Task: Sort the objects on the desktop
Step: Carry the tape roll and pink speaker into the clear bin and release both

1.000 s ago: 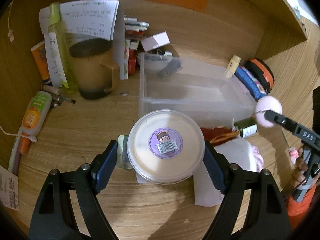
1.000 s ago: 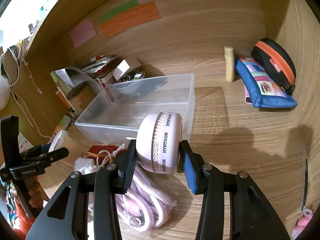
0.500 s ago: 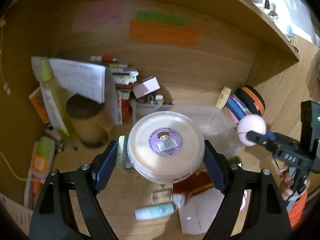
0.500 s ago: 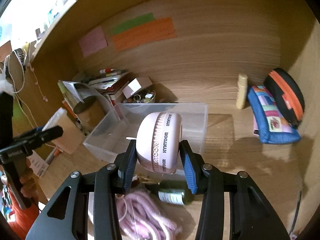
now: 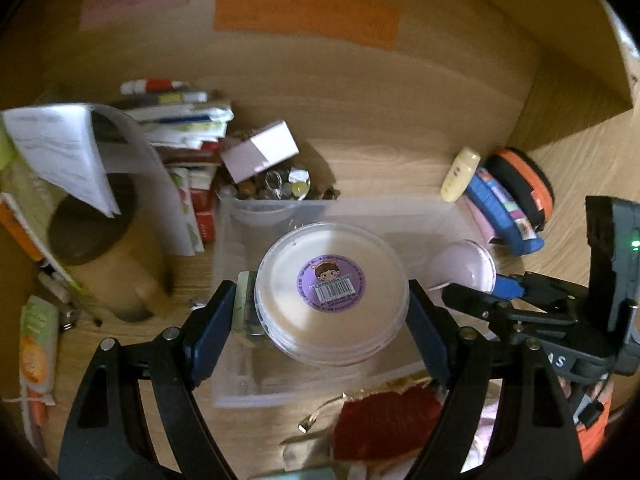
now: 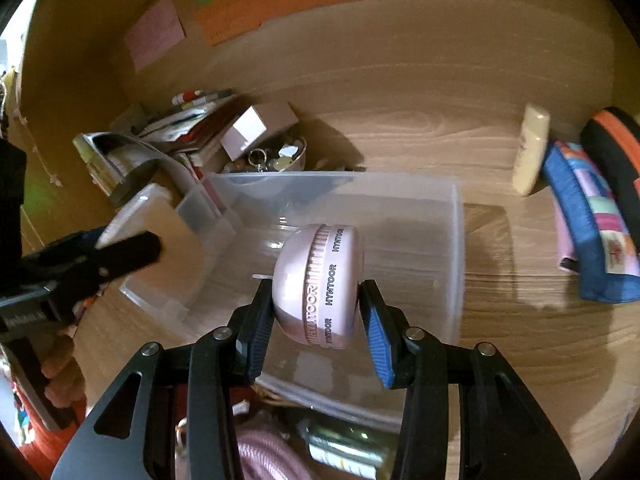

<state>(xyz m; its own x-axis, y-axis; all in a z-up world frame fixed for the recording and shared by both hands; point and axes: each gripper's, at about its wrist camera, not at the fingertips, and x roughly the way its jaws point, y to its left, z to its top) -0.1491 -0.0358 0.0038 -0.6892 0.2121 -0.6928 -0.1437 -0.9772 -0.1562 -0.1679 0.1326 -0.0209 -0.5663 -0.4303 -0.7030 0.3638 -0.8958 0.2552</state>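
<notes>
My left gripper (image 5: 324, 312) is shut on a round cream tub (image 5: 332, 292) with a purple sticker and holds it above the clear plastic bin (image 5: 248, 380). My right gripper (image 6: 316, 320) is shut on a pink round HYNTOOR device (image 6: 320, 284) and holds it over the same bin (image 6: 456, 240). The right gripper and the pink device (image 5: 460, 264) show at the right of the left wrist view. The left gripper (image 6: 100, 256) and the tub (image 6: 160, 240) show at the left of the right wrist view.
A stack of books and pens (image 5: 180, 120), a small box (image 5: 260, 152) and a bowl of trinkets (image 5: 280, 188) stand behind the bin. A cream tube (image 6: 528, 148), blue pouch (image 6: 592, 224) and black-orange case (image 6: 616, 152) lie right. A red pouch (image 5: 388, 416), pink cord (image 6: 268, 456) and small bottle (image 6: 344, 448) lie in front.
Both grippers moved forward with their objects, from above the desk in front of the bin to over the bin, and came closer together.
</notes>
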